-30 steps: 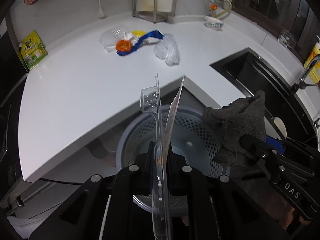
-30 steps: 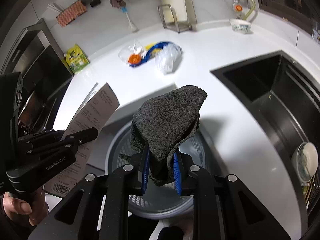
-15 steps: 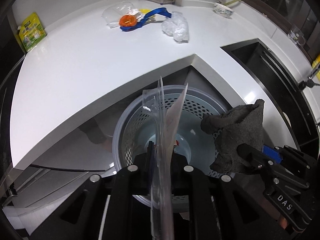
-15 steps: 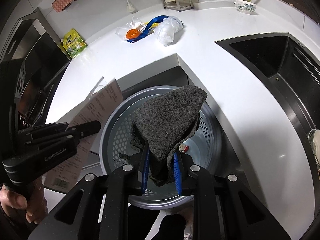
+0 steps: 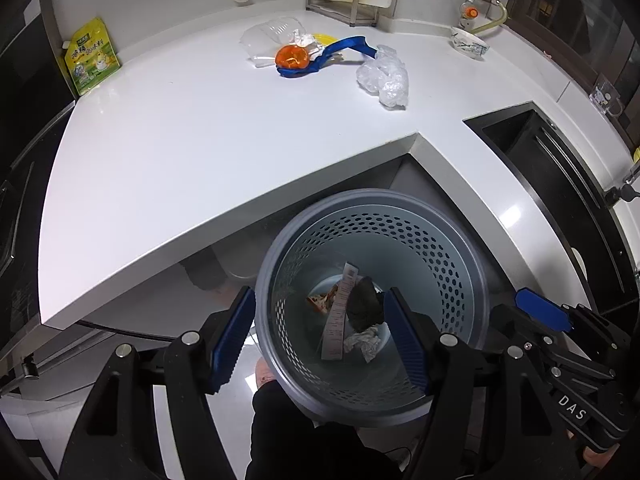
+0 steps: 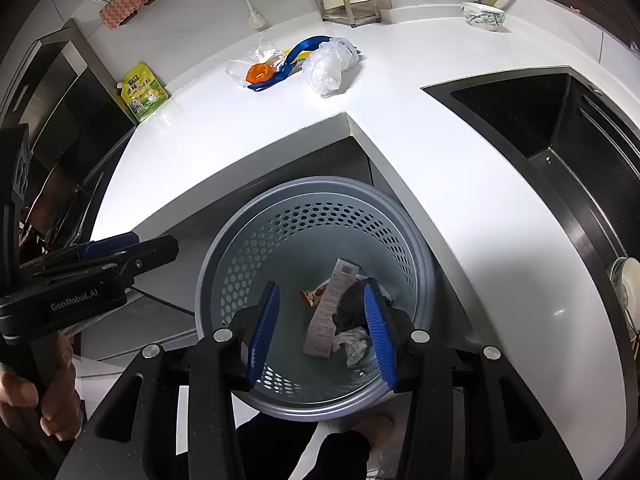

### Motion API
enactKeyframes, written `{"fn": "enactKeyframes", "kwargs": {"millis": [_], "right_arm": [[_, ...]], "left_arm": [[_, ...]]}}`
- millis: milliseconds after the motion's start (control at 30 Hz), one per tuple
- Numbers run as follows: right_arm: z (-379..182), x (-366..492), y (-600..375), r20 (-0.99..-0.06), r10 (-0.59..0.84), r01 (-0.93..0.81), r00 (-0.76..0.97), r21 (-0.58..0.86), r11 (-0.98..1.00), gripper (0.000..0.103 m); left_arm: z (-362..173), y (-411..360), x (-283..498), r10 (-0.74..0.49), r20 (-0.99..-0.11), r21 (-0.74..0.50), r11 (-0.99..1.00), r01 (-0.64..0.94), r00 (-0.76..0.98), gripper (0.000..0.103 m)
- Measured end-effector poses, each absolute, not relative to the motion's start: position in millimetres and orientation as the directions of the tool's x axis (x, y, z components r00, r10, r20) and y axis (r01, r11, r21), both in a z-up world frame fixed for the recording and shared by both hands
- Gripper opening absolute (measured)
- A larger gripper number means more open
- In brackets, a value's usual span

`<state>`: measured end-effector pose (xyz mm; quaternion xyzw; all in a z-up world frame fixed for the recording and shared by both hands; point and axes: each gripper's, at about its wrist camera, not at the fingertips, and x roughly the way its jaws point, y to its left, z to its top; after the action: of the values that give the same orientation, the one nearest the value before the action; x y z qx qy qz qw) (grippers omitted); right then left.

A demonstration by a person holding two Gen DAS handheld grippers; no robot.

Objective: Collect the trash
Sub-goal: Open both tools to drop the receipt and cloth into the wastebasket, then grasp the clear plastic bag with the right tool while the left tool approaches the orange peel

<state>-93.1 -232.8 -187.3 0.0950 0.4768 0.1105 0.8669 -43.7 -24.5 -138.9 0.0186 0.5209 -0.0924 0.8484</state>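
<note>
- Left hand-held gripper (image 5: 320, 336): held above the bin, pointing steeply down; its jaws are opening and nothing is gripped between the blue pads (image 5: 234, 336).
- Right hand-held gripper (image 6: 320, 332): likewise poised over the bin; its jaws are opening, with no item pinched between them. It is also seen at the lower right edge of the left wrist view.
- Bin (image 5: 472, 280): a round grey basket with a perforated wall, standing on the floor in the recessed corner below the counter edge.
- Bin contents: a long printed receipt (image 5: 340, 312) is leaned against the inner wall; a dark grey cloth (image 5: 362, 304) lies just beside it, touching; a crumpled white paper (image 5: 366, 344) lies nearer the camera; a small orange-and-white wrapper (image 6: 314, 294) is partly covered by the receipt.
- Counter (image 5: 200, 148): white and L-shaped, with a dark sink (image 6: 540, 120) set into its right arm.
- Trash left on the counter — grouped near the back wall: a clear plastic container (image 5: 268, 36), an orange lid (image 5: 292, 57), a blue ribbon (image 5: 340, 46) and a crumpled clear plastic bag (image 5: 384, 76), the bag set slightly apart to the right.
- Green pouch (image 5: 90, 56): stood against the wall at the far left.
- A person's hand (image 6: 36, 396) is seen gripping the left handle — a dark sleeve is visible below the bin.
</note>
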Motion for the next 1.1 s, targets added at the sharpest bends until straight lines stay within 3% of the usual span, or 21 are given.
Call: {"fn": "enactKeyframes", "kwargs": {"millis": [633,1100], "right_arm": [[-143.9,-90.0,-248.5,-0.750,0.271,-0.076,0.604,0.284,0.956,0.046],[-104.0,-42.0,-215.3,-0.683,0.234,-0.068,0.692,0.261,0.963,0.050]], "left_arm": [[-96.6,-9.0,-35.6,-0.127,-0.843,-0.056,0.987,0.149,0.523,0.072],[-58.6,17.0,18.2,-0.144,-0.788,-0.047,0.983,0.176,0.598,0.078]]}}
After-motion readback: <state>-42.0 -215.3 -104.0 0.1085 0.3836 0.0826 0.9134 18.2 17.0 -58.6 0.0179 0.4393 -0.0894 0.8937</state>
